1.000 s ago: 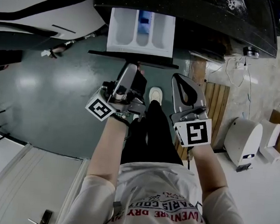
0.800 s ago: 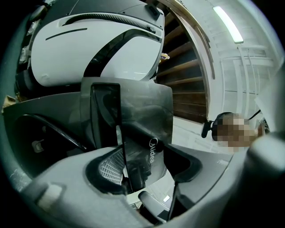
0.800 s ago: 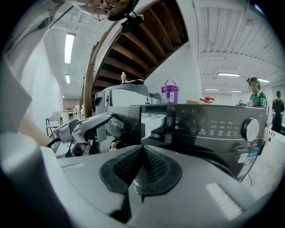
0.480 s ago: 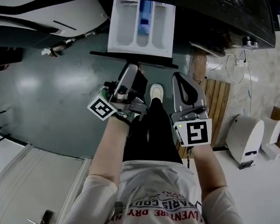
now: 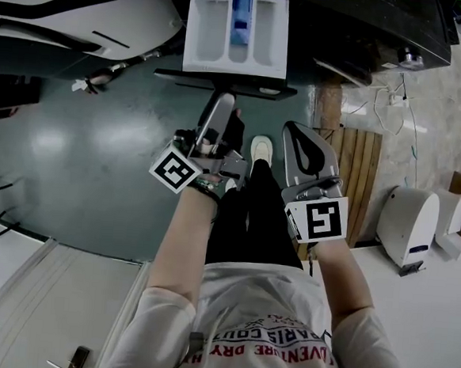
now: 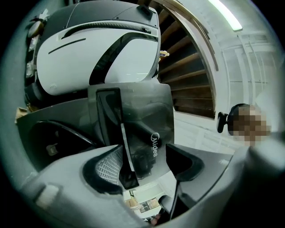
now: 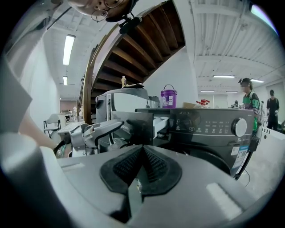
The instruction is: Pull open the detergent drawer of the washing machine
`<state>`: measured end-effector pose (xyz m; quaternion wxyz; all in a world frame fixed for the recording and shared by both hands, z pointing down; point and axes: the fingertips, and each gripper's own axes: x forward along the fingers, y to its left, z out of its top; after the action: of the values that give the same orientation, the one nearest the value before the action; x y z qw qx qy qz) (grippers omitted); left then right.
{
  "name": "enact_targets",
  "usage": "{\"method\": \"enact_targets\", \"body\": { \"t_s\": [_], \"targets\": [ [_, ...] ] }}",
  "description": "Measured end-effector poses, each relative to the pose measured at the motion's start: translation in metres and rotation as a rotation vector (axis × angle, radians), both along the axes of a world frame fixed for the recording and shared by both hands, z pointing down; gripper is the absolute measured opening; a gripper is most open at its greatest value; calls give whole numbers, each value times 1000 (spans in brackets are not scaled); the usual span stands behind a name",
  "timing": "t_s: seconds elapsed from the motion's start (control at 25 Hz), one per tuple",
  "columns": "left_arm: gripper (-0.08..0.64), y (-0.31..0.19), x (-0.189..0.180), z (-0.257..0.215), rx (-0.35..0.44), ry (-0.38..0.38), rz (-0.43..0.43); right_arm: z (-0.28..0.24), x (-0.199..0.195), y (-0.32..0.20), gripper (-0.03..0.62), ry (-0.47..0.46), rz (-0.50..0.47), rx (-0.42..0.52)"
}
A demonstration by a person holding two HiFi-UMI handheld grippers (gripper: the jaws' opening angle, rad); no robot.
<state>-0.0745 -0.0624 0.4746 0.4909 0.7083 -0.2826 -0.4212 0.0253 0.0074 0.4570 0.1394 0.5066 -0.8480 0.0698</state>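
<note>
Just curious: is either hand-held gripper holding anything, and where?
Nothing. The left hand-held gripper has just been opening, drawer front unpinched between its jaws; right is shut, empty.

"Midea" on drawer front (image 6: pixel 147 113) (dark panel); shirt print (image 5: pixel 270 343) unreadable

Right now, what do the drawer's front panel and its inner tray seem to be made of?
The front panel is probably dark plastic with a glossy finish: it mirrors its surroundings like smoked glass. The inner tray is likely white moulded plastic, matt, with smooth, rounded compartments. The look alone cannot settle either for certain.
</note>
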Motion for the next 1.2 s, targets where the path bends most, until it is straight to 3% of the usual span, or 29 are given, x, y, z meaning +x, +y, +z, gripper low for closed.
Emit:
{"method": "enact_targets", "body": {
  "t_s": [0.16, 0.28, 0.4, 0.48, 0.6, 0.68, 0.88, 1.2],
  "targets": [
    [310, 14, -3, 3, -23, -17, -20, -5, -1, 7, 2, 1, 3, 13],
    [308, 22, 1, -5, -15, -31, 11, -13, 2, 12, 0, -1, 12, 21],
    [216, 30, -2, -19, -12, -72, 15, -21, 6, 18, 0, -6, 24, 21],
    [129, 37, -5, -32, 3, -128, 10, -29, 7, 22, 0, -13, 32, 22],
    [40, 47, -7, -54, 47, -256, 17, -46, 9, 28, 0, -19, 42, 43],
    [3, 53, -8, -69, 74, -301, 24, -60, 9, 31, 0, -27, 47, 63],
    [2, 70, -11, -114, 165, -362, 39, -94, 4, 38, 0, -45, 36, 92],
    [0, 99, -8, -188, 367, -641, 64, -150, -4, 47, 0, -85, 0, 139]
  ]
}}
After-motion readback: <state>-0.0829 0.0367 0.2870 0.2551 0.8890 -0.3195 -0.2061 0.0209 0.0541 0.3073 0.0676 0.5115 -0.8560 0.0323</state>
